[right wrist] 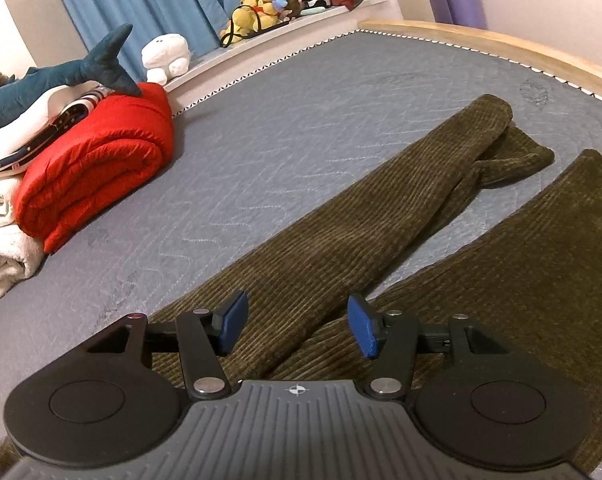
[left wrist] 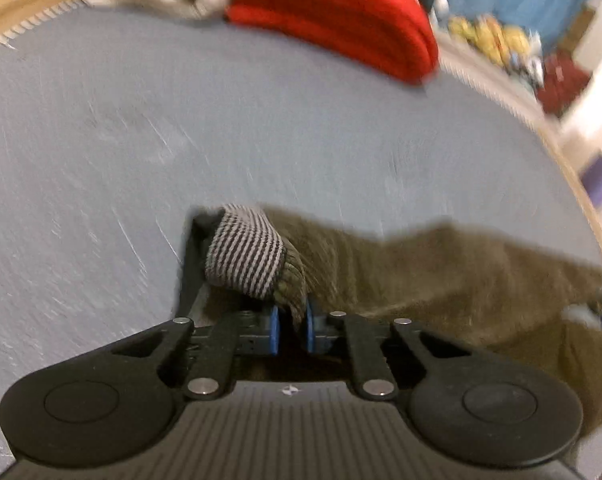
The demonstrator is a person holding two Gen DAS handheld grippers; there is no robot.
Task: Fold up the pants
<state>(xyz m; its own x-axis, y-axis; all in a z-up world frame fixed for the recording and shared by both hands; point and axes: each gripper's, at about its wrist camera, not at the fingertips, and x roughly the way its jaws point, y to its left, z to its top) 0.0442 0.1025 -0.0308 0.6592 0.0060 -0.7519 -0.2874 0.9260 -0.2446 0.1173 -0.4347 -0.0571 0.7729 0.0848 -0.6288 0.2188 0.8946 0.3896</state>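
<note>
your pants lie spread on the grey bed, both legs running away from you and splayed apart, the far hem of the left leg crumpled back on itself. they are olive corduroy: soft, floppy, fairly thick, with a ribbed nap that should grip the pads well, so slipping looks unlikely, but the cloth will sag and drag wherever it is not held.

your left gripper is clamped on an edge of the pants near the waist, where a striped lining has turned outward; the blue pads pinch the fold between them. that view is smeared, so how deep the bite goes is hard to tell.

your right gripper hangs over the upper legs near the crotch with its pads well apart and nothing between them.

i'd take hold at the waistband or a seam, where layers are doubled and firm. keep clear of the red blanket at the far left.
</note>
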